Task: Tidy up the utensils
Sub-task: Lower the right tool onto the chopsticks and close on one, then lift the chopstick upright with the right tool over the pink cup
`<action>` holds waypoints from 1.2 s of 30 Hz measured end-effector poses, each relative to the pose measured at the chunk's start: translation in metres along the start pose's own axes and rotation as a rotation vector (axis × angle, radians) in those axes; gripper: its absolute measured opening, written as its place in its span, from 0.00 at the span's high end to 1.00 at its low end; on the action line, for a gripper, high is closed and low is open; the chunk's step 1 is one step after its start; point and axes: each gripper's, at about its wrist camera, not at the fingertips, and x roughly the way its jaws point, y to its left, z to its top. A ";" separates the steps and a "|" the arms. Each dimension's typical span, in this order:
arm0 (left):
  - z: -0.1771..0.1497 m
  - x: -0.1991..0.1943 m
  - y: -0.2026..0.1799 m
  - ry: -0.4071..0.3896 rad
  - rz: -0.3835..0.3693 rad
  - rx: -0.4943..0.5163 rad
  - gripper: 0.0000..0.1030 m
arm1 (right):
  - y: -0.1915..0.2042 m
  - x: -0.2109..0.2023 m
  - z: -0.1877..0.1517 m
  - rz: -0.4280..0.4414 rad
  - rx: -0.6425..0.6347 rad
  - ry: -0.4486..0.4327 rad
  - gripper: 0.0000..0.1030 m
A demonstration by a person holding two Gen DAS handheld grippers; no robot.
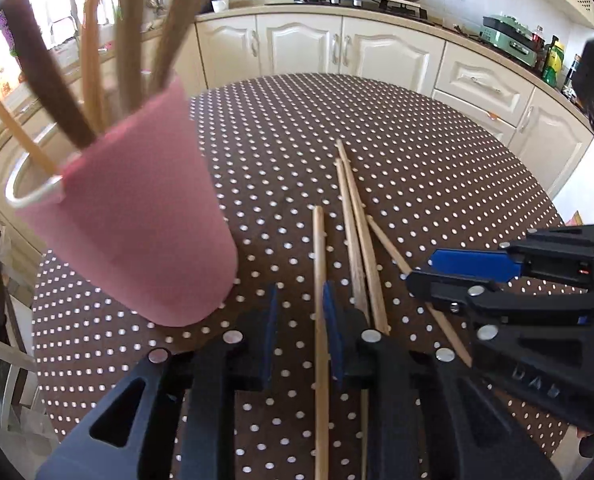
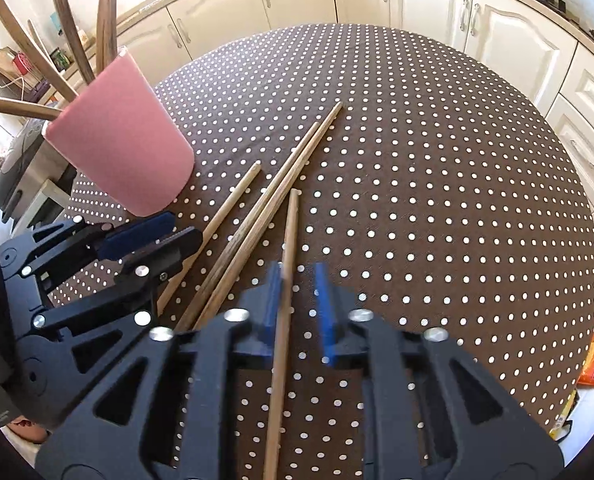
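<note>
Chopsticks point(image 2: 233, 236) loose (both tools open)

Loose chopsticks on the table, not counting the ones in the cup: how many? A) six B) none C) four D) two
C: four chopsticks lie on the dotted tablecloth beside the pink cup: one under the left gripper, a touching pair in the middle, and one between the fingers of the right gripper.

Black tool point(image 1: 301, 320) (blue pads point(image 1: 271, 332))
</note>
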 end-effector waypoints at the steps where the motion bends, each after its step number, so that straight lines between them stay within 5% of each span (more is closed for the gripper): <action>1: 0.003 0.004 -0.003 0.012 -0.006 0.004 0.78 | 0.003 0.002 0.001 -0.005 -0.010 0.005 0.77; 7: 0.009 0.009 -0.005 0.000 0.009 0.002 0.80 | 0.021 0.011 0.008 -0.051 -0.050 0.037 0.78; 10: 0.003 0.007 -0.004 -0.010 0.002 -0.003 0.94 | 0.034 0.017 0.011 -0.082 -0.079 0.050 0.83; 13: -0.001 0.005 -0.003 -0.010 -0.004 -0.005 0.94 | 0.045 0.022 0.014 -0.112 -0.093 0.050 0.91; 23: -0.022 -0.017 0.005 -0.038 -0.081 -0.015 0.94 | 0.027 0.011 -0.003 -0.070 -0.073 0.017 0.95; 36: -0.046 -0.110 0.005 -0.301 -0.219 0.015 0.95 | 0.008 -0.079 -0.025 0.034 -0.021 -0.212 0.95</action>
